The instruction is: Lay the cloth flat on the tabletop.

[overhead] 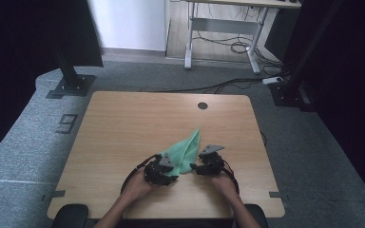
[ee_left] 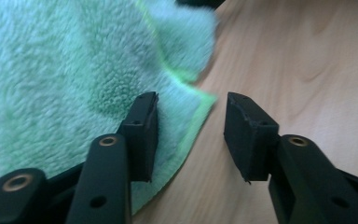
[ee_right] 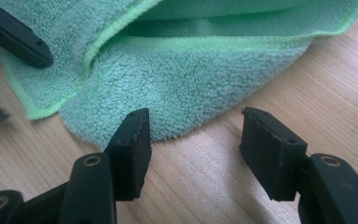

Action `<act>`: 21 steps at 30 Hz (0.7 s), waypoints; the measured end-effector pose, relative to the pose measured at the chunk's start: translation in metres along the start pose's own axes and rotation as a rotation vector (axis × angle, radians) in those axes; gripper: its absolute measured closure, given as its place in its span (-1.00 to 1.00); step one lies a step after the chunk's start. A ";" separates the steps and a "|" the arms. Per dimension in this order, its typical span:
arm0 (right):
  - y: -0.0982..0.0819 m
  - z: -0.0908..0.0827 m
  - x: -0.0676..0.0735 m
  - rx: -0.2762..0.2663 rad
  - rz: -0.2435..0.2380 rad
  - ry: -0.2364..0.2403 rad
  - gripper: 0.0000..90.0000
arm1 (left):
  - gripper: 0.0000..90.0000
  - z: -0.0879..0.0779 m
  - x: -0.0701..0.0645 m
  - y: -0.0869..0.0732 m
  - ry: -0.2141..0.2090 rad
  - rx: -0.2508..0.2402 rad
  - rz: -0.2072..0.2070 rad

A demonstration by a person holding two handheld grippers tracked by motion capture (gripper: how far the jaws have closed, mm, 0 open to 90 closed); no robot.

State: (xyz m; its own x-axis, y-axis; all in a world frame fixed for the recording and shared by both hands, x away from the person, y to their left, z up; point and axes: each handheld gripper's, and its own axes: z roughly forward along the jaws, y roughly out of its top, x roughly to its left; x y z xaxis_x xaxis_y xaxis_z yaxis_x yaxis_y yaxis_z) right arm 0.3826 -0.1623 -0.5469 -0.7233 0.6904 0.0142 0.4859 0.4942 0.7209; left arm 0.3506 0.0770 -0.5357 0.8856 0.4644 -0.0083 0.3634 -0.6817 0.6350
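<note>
The green cloth (overhead: 186, 151) lies folded on the near half of the wooden table (overhead: 123, 128), tapering to a point on its far side, with its wide end between the two grippers. It is a soft, fluffy microfibre cloth with a stitched hem. Expect it to be light and limp: it will drape, sag and unfold when lifted, and it will not slip readily on rubber pads. It is not fragile. The best holds are at the hemmed corners and edges, where the layers are thin enough to pinch together.

The left gripper (ee_left: 192, 133) stands at the cloth's near-left corner. Its jaws are partly open; one jaw rests over the cloth and the corner hem lies in the gap, but the pads do not press on it. The right gripper (ee_right: 193, 147) stands at the near-right edge. Its jaws are partly open with bare table between them and hold nothing; the cloth edge lies just beyond the fingertips.
</note>
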 end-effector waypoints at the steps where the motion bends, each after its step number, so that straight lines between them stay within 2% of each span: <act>1: 0.000 0.000 0.000 0.000 -0.001 0.000 -0.07 | 0.31 -0.001 0.001 0.000 0.002 0.002 0.001; 6: 0.000 0.000 0.000 -0.001 -0.002 0.000 -0.07 | 0.53 -0.001 0.001 -0.001 0.033 -0.007 0.004; 11: -0.001 0.000 0.000 -0.002 -0.001 0.001 -0.07 | 0.89 -0.002 0.002 -0.004 0.048 -0.014 -0.004; 14: -0.001 0.000 0.000 -0.003 0.000 0.001 -0.07 | 0.93 -0.003 0.004 -0.002 0.046 -0.007 -0.008; 17: -0.001 0.000 0.000 -0.003 -0.001 0.001 -0.07 | 0.93 -0.011 0.012 0.000 0.013 -0.052 -0.058; 21: -0.001 0.000 0.000 -0.004 -0.002 0.002 -0.07 | 0.93 -0.028 0.022 0.007 0.047 -0.104 -0.084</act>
State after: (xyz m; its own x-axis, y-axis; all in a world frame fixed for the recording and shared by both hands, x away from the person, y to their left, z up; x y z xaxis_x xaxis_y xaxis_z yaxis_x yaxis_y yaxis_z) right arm 0.3823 -0.1631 -0.5474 -0.7252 0.6883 0.0147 0.4826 0.4930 0.7239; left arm 0.3646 0.0990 -0.5099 0.8377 0.5454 -0.0300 0.4018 -0.5780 0.7103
